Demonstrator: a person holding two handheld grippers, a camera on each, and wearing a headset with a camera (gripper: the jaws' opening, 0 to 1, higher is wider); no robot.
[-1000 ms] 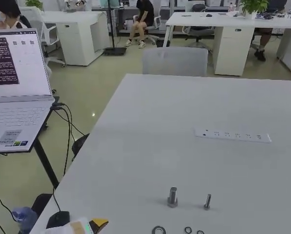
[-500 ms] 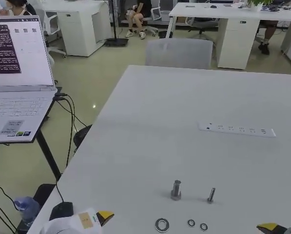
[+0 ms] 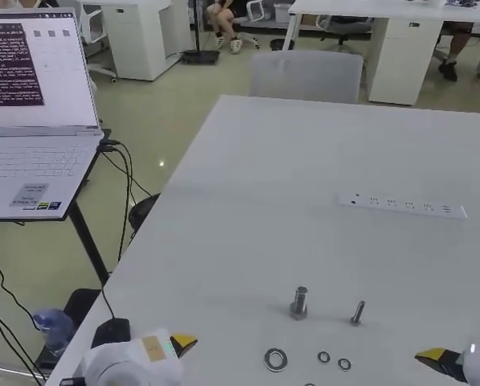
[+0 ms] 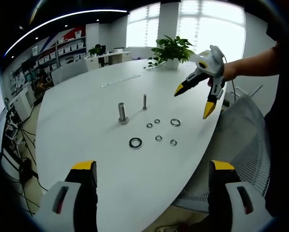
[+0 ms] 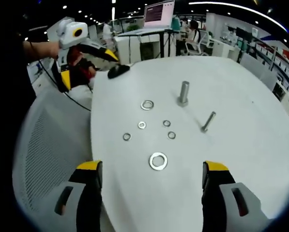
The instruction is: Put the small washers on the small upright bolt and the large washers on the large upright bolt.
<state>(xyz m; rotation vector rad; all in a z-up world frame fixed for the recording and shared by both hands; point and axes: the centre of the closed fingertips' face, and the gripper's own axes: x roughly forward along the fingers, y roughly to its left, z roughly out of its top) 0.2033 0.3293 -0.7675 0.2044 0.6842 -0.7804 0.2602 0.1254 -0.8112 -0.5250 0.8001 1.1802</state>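
Six loose pieces, two large washers (image 5: 158, 161) and four small washers (image 5: 166, 123), lie flat mid-frame in the right gripper view, just below the large bolt (image 5: 183, 94) and the small bolt (image 5: 207, 121). My left gripper (image 5: 91, 73) and right gripper (image 4: 191, 102) both hang with jaws wide apart, holding nothing. I worry that a thin washer could skid off the near table (image 5: 241, 87) edge, or that a jaw could topple a bolt. The bottom edge of the head view cuts off the nearest washers.

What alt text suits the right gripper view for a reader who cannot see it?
Six loose washers lie on a white table near a large bolt and a small bolt, both upright. Right gripper open below, left gripper open beyond.
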